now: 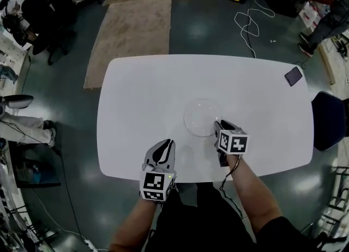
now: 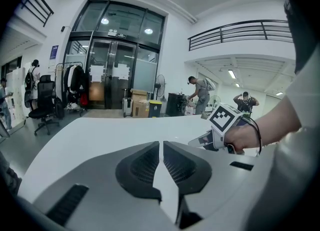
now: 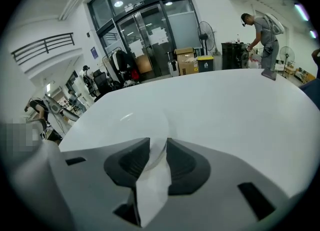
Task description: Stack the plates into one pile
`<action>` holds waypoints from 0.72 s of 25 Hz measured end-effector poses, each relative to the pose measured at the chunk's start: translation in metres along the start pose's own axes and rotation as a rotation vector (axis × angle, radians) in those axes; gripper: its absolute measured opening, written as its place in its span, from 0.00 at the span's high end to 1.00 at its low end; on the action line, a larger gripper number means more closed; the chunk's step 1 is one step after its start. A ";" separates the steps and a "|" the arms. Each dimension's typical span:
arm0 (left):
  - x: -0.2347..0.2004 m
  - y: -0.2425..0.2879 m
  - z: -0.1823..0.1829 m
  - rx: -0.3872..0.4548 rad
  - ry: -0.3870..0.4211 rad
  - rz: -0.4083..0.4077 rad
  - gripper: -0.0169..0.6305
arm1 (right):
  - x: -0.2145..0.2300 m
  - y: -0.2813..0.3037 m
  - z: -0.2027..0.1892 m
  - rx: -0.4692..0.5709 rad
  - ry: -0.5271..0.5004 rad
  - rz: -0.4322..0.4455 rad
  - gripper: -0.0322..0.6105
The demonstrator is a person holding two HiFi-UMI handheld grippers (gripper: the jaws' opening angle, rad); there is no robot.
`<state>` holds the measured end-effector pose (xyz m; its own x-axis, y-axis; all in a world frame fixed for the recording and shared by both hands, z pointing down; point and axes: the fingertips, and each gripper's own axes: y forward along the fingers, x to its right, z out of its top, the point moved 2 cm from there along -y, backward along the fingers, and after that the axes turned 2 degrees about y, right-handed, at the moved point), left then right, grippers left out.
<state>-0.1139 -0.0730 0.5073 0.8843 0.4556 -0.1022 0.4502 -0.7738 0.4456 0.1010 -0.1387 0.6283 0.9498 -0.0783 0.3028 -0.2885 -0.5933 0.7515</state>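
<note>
**A:** What are your grippers doing?

**B:** My right gripper [image 3: 158,146] points down at the near rim of the clear round glass plate [image 3: 140,122]. Its jaws stand apart with that rim between them, and the pads don't press on it. My left gripper [image 2: 161,147] has its jaws almost together with nothing between them. It rests low over the white rounded table [image 1: 142,93], near my edge and well apart from the glass.

**A:** So which step is that?

**B:** I judge it to be the letting-go step. From my head I see only one clear round shape [image 1: 200,115] mid-table, just beyond my right gripper [image 1: 218,127], and no other plate lying loose. I can't count how many plates it holds.

**A:** And the next move?

**B:** I should draw my right gripper straight back, keeping the jaws wide so that neither pad drags the rim. My left gripper [image 1: 165,144] needn't move.

**A:** Is there any writing?

**B:** None I can read. The marker cubes [image 1: 234,142] carry black-and-white squares only. The dark flat phone-like slab [image 1: 293,76] at the far corner shows nothing. Any print on the cardboard boxes [image 3: 185,62] and the yellow-lidded bin [image 3: 205,64] is too small to read.
</note>
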 end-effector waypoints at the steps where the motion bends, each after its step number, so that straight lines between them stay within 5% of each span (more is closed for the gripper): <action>1: -0.002 -0.001 0.000 0.001 0.001 0.001 0.91 | -0.001 0.000 0.000 0.004 -0.006 -0.001 0.77; 7: -0.007 -0.008 0.004 0.008 0.005 0.002 0.91 | -0.004 -0.005 -0.003 0.024 -0.051 -0.007 0.77; 11: -0.006 -0.012 0.006 0.021 0.008 -0.010 0.91 | -0.011 -0.019 0.005 0.089 -0.067 -0.003 0.89; 18: -0.014 -0.028 0.022 0.051 0.023 -0.020 0.91 | -0.053 -0.061 0.034 0.230 -0.119 0.106 0.92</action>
<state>-0.1357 -0.0673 0.4765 0.8722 0.4809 -0.0895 0.4739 -0.7854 0.3982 0.0727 -0.1253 0.5466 0.9274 -0.2346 0.2914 -0.3645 -0.7421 0.5625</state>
